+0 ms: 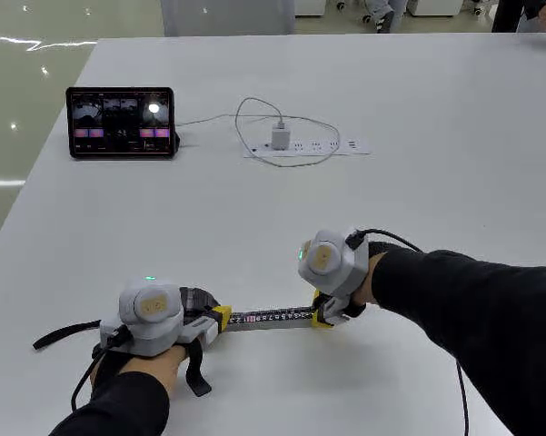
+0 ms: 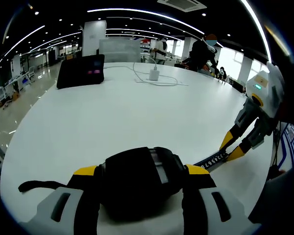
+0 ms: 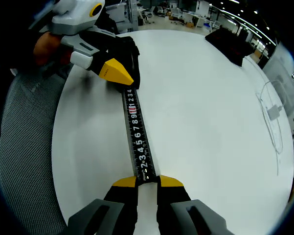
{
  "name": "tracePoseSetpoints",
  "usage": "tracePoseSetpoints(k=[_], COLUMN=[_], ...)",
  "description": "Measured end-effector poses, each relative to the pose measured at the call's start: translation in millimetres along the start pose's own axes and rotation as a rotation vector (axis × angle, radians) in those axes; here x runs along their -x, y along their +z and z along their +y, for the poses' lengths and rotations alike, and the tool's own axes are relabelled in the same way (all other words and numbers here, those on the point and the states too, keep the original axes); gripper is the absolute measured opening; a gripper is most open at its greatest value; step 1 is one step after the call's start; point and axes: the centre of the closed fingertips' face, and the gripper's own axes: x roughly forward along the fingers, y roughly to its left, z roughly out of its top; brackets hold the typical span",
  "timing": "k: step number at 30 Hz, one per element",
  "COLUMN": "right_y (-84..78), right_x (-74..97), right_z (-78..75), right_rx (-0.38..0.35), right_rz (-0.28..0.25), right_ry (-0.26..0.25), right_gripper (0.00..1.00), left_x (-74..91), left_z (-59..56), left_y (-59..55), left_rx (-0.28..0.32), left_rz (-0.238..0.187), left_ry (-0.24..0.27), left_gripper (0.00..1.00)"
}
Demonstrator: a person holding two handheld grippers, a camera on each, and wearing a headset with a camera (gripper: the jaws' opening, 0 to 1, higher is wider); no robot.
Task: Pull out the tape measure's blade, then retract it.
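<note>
Two grippers sit low in the head view, both down at the white table (image 1: 391, 136).

Left gripper (image 1: 211, 320), lower left of frame: its jaws are clamped around the black tape measure (image 1: 198, 302), one yellow tip on each side of the case. In the left gripper view the case sits squarely between the two jaws at bottom centre, resting on the tabletop.

Right gripper (image 1: 325, 318), lower centre-right: its yellow tips are pinched together on the free end of the blade (image 1: 268, 317). In the right gripper view the blade runs from between the jaws at bottom centre up toward the upper left. Its numbers face up and it lies flat along the table, ending at the case held by the other gripper.

The blade is out a short stretch, straight, bridging the gap between the two grippers.

A black strap (image 1: 64, 334) lies on the table at the lower left, just beside the left gripper.

Upper left of the head view: a tablet (image 1: 121, 121) stands propped with its screen lit. To its right, top centre, is a white power strip (image 1: 322, 145) with a white charger (image 1: 281, 136) plugged in. A white cable (image 1: 291, 164) loops around the charger and runs off toward the tablet. All of this is well apart from the grippers.

A dark sleeve (image 1: 472, 309) enters from the right edge behind the right gripper.
</note>
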Motion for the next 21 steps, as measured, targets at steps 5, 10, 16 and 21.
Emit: tracePoseSetpoints(k=[5,10,16,21], right_y=[1.7,3.4,5.8,7.6], right_x=[-0.5,-1.6,-3.1,-3.7], right_z=[0.8,0.5,0.7,0.9], right_rx=[0.003,-0.005,0.001,-0.001], right_rz=[-0.002,-0.006,-0.005,-0.006], right_ry=[-0.003,-0.001,0.000,-0.001], right_gripper=[0.11,0.11,0.11,0.11], left_x=[-0.1,-0.5,-0.3,-0.5], left_z=[0.5,0.3,0.1,0.2], left_y=[0.8,0.6,-0.3,-0.2], left_rx=[-0.004,-0.002,-0.001,0.000], left_rz=[-0.015,0.002,0.009,0.011], left_ry=[-0.001,-0.004,-0.004,-0.006], left_gripper=[0.64,0.64,0.64,0.64])
